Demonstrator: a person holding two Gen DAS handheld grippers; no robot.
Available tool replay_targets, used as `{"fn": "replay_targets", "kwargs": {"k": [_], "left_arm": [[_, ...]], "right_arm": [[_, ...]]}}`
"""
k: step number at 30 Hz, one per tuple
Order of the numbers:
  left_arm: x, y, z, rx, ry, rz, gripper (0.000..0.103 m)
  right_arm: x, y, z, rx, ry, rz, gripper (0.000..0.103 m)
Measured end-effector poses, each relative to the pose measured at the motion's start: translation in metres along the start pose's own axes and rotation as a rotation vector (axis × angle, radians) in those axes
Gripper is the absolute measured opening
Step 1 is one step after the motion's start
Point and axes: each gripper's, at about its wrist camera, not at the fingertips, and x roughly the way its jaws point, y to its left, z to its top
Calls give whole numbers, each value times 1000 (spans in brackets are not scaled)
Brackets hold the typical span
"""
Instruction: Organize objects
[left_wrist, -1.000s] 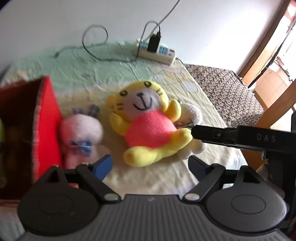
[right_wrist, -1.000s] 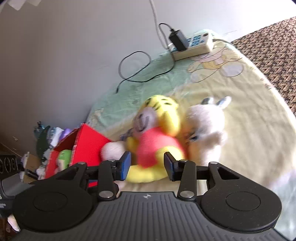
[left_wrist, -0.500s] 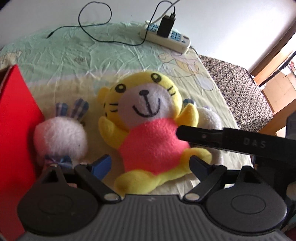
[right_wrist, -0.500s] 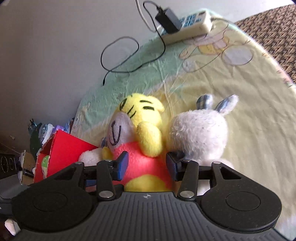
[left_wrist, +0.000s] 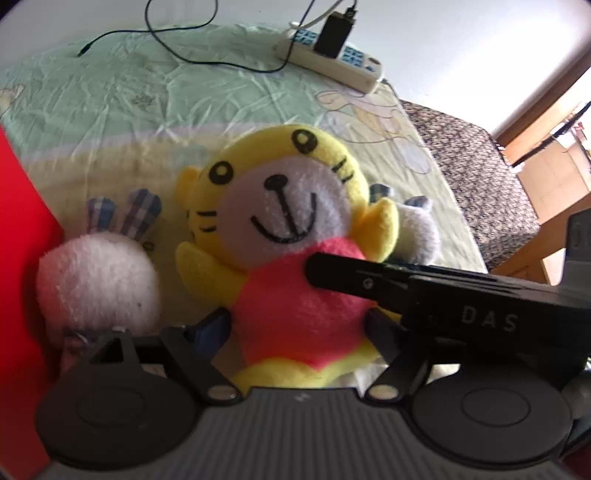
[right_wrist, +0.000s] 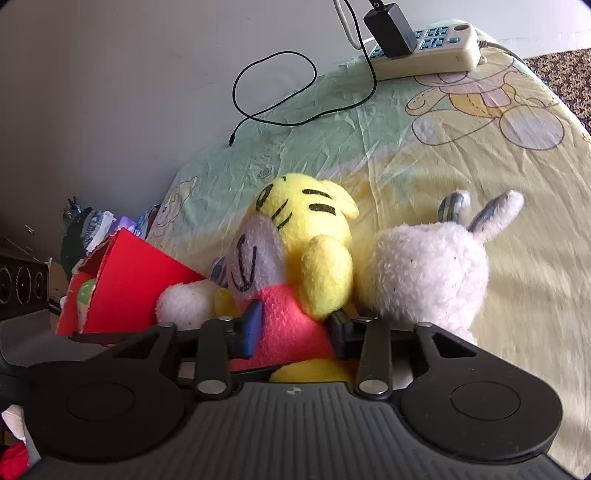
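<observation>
On the bed sheet (left_wrist: 229, 110), between two bunny toys, lies the tiger plush (left_wrist: 291, 258). Both the left gripper (left_wrist: 299, 325) and right gripper (right_wrist: 295, 325) have just been closing and squeeze its soft, light, squashy red tummy.

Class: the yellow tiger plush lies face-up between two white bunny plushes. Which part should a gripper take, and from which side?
Grip the tiger plush across its pink belly, coming from its feet end. The belly is soft, rounded and squeezable, and the bunny plushes crowd its head and arms, so the sides there are blocked.
</observation>
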Motion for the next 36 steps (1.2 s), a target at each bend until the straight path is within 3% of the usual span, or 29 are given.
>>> {"fn": "replay_targets", "kwargs": {"k": [13, 21, 29, 31, 36], "left_arm": [[-43, -41, -48, 118, -27, -15, 69], [-89, -62, -66, 197, -148, -9, 68], [-149, -45, -74, 251, -311, 10, 67], [-163, -37, -76, 277, -339, 52, 67], [-194, 5, -73, 261, -384, 56, 66]], "right_arm": [[-48, 18, -37, 9, -7, 15, 32], [-79, 43, -45, -5, -90, 43, 32], [-76, 105, -42, -93, -140, 96, 31], [-69, 124, -40, -107, -158, 87, 31], [-45, 156, -37, -52, -181, 138, 30]]}}
